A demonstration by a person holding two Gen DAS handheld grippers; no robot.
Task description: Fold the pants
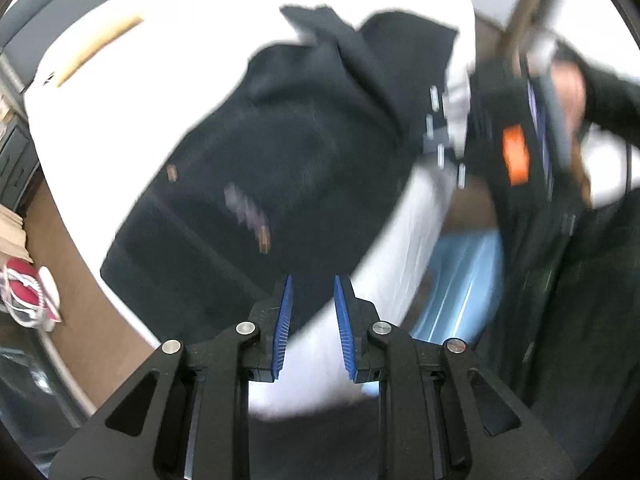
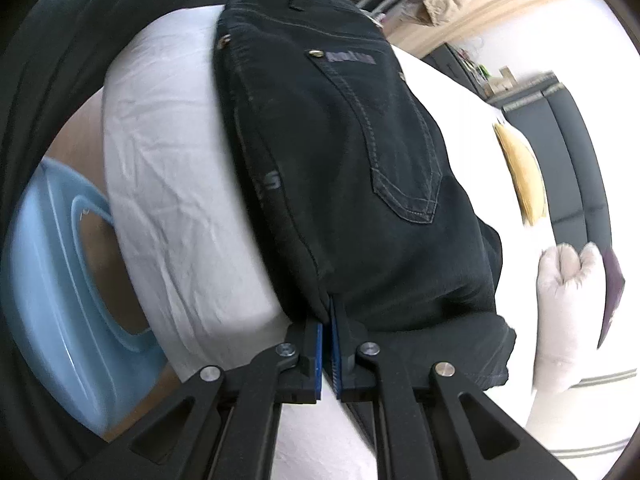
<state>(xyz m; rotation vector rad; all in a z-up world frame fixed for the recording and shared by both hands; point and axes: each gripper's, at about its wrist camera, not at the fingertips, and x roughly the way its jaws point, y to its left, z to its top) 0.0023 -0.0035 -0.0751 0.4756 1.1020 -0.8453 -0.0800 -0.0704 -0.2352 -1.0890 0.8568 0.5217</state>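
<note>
Bed [image 2: 176, 168]: white sheet, creased, soft; takes up most of both views. Pants [image 2: 344, 168] lie on it near the edge: black denim, heavy, stiff-ish weave w/ contrast stitching, a curved back pocket [image 2: 404, 148], brass rivets, small woven label. Seat side up, and they look already doubled lengthwise, so prob mid-fold; can't tell how many folds are done.

Right tongs [image 2: 329, 344]: blue ribbed pads nearly together, pinching a dark fold of the pants at the near end. Left tongs [image 1: 311, 320]: pads apart, nothing between them, hovering over the pants [image 1: 256, 168] edge; view is motion-blurred, so contact is unclear.

Step, by my read: right end secured, left not gripping yet. Next calls for the left to close on the matching edge, then both lift and carry that end over evenly. Denim is thick; a shallow pinch may slip, so bite deep.

Smaller stuff: blue round tub [image 2: 60, 280] on floor beside bed, tan envelope [image 2: 524, 180] on sheet, pale plush [image 2: 568, 312] at the right.
</note>
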